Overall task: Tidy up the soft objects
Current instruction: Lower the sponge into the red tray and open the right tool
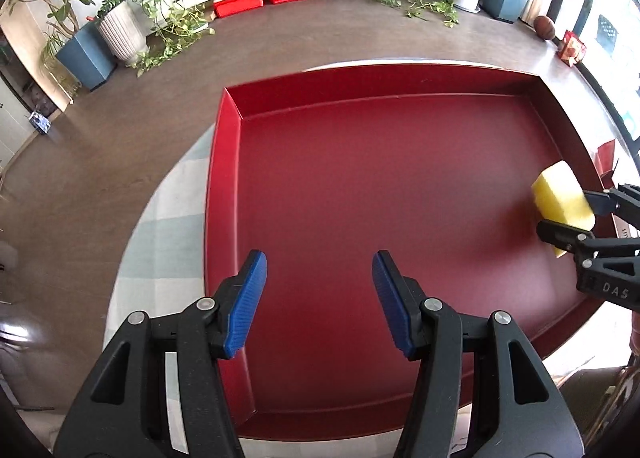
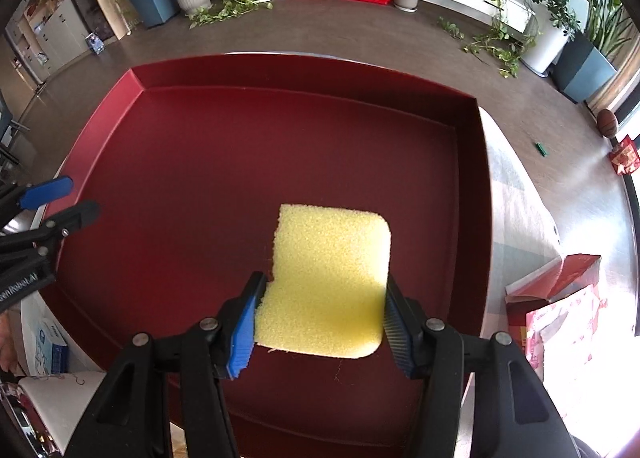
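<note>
Yellow rectangular foam sponge (image 2: 328, 282), light and squashy, sits low centre of the right-wrist frame over the dark red shallow tray (image 2: 168, 161), pinched by its side edges in the right tongs (image 2: 320, 318); left tongs (image 1: 319, 298) spread, holding nothing.

I can read two bits of lettering, both on gripper bodies. From my left wrist camera, the right gripper (image 1: 566, 213) off to my right shows "DAS" on its black frame. From my right wrist camera, the left gripper (image 2: 76, 197) off to my left shows "senRobot.AI", cut off at the frame edge.
</note>
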A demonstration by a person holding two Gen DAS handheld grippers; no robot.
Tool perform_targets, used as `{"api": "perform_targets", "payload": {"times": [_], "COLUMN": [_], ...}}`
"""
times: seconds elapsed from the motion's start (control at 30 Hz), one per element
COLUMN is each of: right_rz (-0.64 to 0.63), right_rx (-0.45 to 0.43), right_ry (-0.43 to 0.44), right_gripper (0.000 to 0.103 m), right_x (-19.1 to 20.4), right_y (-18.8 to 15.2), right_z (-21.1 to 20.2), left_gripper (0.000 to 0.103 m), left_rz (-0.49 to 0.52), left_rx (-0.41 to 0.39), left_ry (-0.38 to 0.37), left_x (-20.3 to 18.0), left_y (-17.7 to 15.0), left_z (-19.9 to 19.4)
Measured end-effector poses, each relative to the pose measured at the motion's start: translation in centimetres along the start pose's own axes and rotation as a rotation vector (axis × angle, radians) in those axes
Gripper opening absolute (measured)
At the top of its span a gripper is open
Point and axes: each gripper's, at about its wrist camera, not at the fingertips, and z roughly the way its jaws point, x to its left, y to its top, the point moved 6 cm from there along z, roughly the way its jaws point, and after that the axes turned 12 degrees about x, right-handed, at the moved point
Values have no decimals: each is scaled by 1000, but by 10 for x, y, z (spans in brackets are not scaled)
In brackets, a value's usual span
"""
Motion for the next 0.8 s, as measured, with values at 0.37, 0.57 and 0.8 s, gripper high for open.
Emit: {"api": "perform_targets", "payload": {"times": [0.37,0.57,0.8], "right_rz": [-10,-12,-13], "right_rx": [15,28,34], "right_ry": [-9,-3,-13], "right_gripper": [59,59,77], "right_x": [2,3,2], "right_y": [1,0,-3], "right_z": [5,9,8], "left_gripper": [53,54,66], "left_rz": [8,-53,-126], "left_rx": [7,-41,-68], "left_ry": [-12,-15,-8], "left_x": [-1,23,56], "left_y": [-2,-11,-39], "left_z": [-1,-22,-43]}}
